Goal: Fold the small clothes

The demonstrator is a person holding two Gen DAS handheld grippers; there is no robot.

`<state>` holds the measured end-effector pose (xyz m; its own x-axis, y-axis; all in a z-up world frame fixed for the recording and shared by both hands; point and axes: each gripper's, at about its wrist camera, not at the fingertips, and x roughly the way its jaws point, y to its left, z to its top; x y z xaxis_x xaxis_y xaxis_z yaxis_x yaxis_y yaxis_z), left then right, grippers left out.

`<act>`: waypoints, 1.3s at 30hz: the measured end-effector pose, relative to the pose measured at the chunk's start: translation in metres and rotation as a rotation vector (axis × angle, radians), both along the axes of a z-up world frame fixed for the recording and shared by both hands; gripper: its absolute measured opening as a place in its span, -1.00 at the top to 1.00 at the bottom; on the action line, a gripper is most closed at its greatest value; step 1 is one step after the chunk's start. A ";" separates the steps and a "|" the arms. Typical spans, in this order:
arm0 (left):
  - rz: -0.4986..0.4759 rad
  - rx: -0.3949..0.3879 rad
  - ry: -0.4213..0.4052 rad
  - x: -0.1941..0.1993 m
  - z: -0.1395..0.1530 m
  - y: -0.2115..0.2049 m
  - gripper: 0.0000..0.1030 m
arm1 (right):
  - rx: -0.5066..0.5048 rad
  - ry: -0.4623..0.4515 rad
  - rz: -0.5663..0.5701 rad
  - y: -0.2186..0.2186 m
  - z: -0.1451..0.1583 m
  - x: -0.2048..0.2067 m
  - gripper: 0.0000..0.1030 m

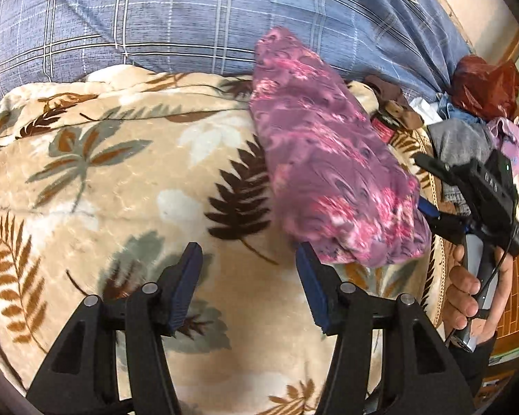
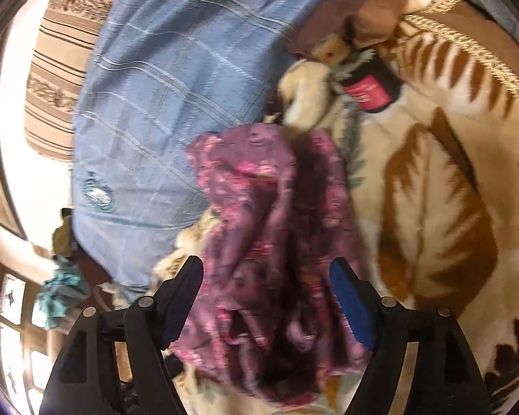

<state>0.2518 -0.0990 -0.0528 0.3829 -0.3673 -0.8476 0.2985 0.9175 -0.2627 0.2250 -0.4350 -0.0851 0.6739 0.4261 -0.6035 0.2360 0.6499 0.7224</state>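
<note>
Purple-pink floral garment (image 1: 332, 159) lies folded into a long bundle on the leaf-print blanket (image 1: 121, 173) of the bed, running from near-right to far-centre in the left wrist view, far end against the blue plaid bedding (image 1: 207, 17). Left claw (image 1: 249, 263) is released, jaws apart w/ nothing between them; garment's near end sits just beside and slightly beyond its right finger, not gripped. Right claw (image 2: 266, 273) is also released, jaws wide; in its own view the garment (image 2: 270, 242) lies directly ahead, the near part between the two fingers, blurred, pads not pressing on it. In the left wrist view the right claw (image 1: 424, 186) shows at the right edge of the bundle, held by a hand (image 1: 474, 294). Far right, a heap of other clothes (image 1: 467, 131) and a red bag (image 1: 484, 83). Brown cloth item w/ pink label (image 2: 366, 93) lies beyond the garment on the blanket.
</note>
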 end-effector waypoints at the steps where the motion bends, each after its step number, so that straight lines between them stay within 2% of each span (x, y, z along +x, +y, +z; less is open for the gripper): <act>1: 0.005 -0.016 0.007 0.000 0.003 0.005 -0.07 | -0.007 -0.002 -0.004 -0.001 0.002 0.000 -0.52; 5: 0.034 -0.108 0.050 0.033 0.002 0.020 -0.07 | -0.057 -0.039 -0.002 -0.001 0.018 -0.002 -0.52; 9: 0.021 -0.122 0.075 0.056 -0.008 0.012 -0.07 | -0.055 -0.078 0.017 0.005 0.022 -0.002 -0.53; 11: 0.007 -0.158 0.078 0.060 -0.013 0.011 -0.07 | -0.084 -0.087 0.044 0.014 0.023 0.000 -0.53; 13: 0.033 -0.199 0.078 0.059 -0.020 0.017 -0.07 | -0.120 -0.092 0.058 0.020 0.023 0.000 -0.53; 16: 0.037 -0.240 0.124 0.058 -0.025 0.022 -0.07 | -0.113 -0.102 0.055 0.025 0.022 0.004 -0.53; 20: 0.044 -0.223 0.112 0.058 -0.025 0.025 -0.07 | -0.107 -0.101 0.057 0.026 0.023 0.005 -0.53; 22: 0.058 -0.242 0.122 0.058 -0.026 0.030 -0.07 | -0.135 -0.105 0.036 0.026 0.027 0.002 -0.53; 24: 0.077 -0.276 0.142 0.060 -0.027 0.037 -0.07 | -0.121 -0.131 0.029 0.024 0.031 -0.002 -0.53; 29: 0.092 -0.261 0.134 0.061 -0.025 0.040 -0.07 | -0.134 -0.153 0.051 0.022 0.039 -0.003 -0.53; 34: 0.082 -0.259 0.121 0.066 -0.019 0.030 -0.07 | -0.136 -0.101 0.060 0.016 0.031 0.003 -0.55; 39: 0.019 -0.195 0.139 0.077 -0.028 -0.012 -0.07 | -0.110 0.005 0.120 0.024 0.000 0.026 -0.56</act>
